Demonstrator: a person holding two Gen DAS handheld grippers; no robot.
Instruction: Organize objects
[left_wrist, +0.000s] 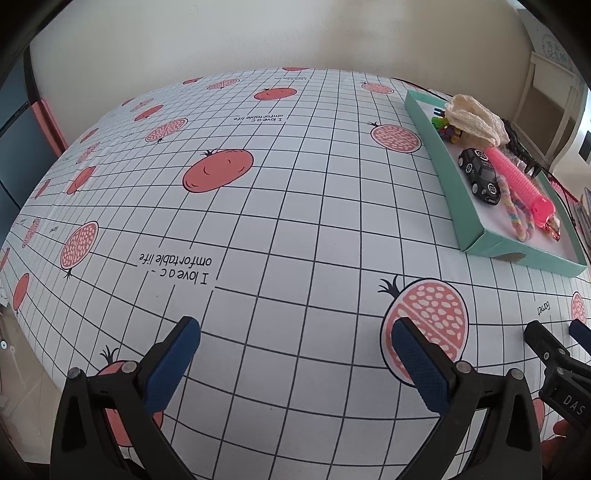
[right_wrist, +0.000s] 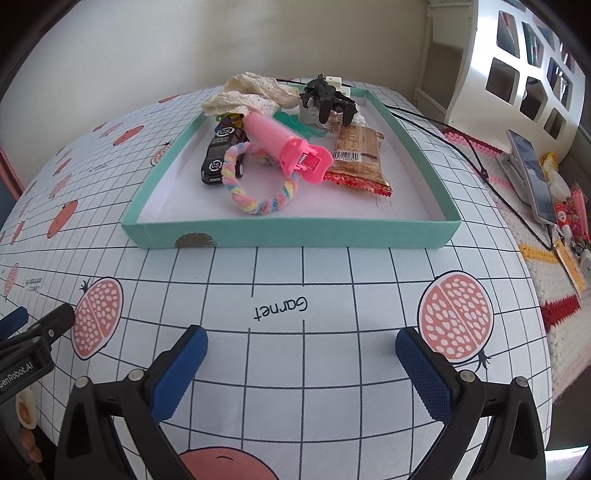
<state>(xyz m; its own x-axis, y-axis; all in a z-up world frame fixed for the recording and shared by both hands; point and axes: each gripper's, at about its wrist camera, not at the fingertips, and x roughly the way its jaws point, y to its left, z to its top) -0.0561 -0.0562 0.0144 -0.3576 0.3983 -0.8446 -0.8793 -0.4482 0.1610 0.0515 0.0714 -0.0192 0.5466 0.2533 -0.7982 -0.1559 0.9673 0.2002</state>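
A shallow teal tray (right_wrist: 295, 230) lies on the gridded pomegranate-print cloth. It holds a black toy car (right_wrist: 221, 159), a pink hair roller clip (right_wrist: 286, 146), a pastel braided hair tie (right_wrist: 258, 201), a snack packet (right_wrist: 356, 157), a black claw clip (right_wrist: 328, 98), a cream lace cloth (right_wrist: 251, 94) and small colourful clips. My right gripper (right_wrist: 301, 354) is open and empty, a short way in front of the tray. My left gripper (left_wrist: 295, 343) is open and empty over bare cloth, with the tray (left_wrist: 491, 243) far to its right.
A phone (right_wrist: 532, 173) on a stand, a black cable (right_wrist: 461, 147) and small bits lie on a knitted mat right of the cloth. A white shelf unit (right_wrist: 517, 70) stands at back right. The right gripper's tip (left_wrist: 554, 350) shows beside my left gripper.
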